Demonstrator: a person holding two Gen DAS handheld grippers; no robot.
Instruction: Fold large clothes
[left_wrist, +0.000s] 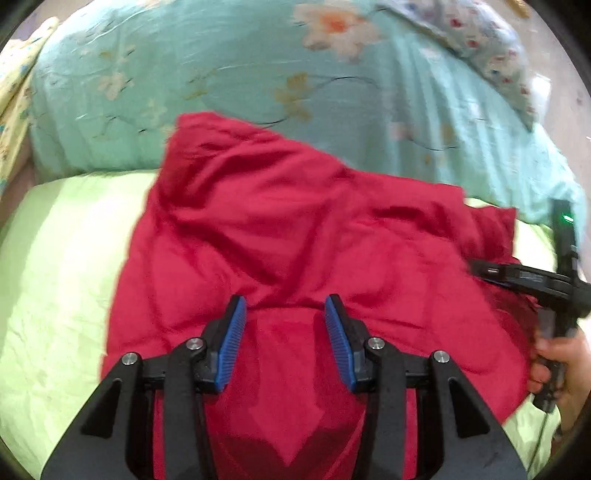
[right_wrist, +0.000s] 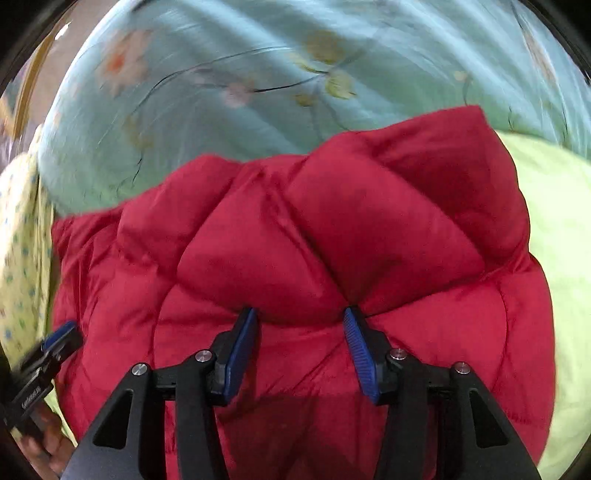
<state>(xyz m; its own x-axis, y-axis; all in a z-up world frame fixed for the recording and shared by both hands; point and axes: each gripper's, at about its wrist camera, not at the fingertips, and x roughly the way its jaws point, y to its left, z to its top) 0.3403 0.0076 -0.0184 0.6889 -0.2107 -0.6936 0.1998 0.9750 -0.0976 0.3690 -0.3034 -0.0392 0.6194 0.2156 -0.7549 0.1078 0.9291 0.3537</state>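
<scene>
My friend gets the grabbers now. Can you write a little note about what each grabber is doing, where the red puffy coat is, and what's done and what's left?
Left gripper: jaws apart over the red puffy coat, nothing pinched.
Right gripper: jaws apart too, tips right at a quilted bulge of the coat, gripping nothing.
Coat: bunched on the light green sheet, its far edge against the teal flowered quilt.
Done: it looks partly folded into a lumpy heap; how many folds I cannot tell.
Left: probably grab the edges, flatten it, finish the fold.
</scene>
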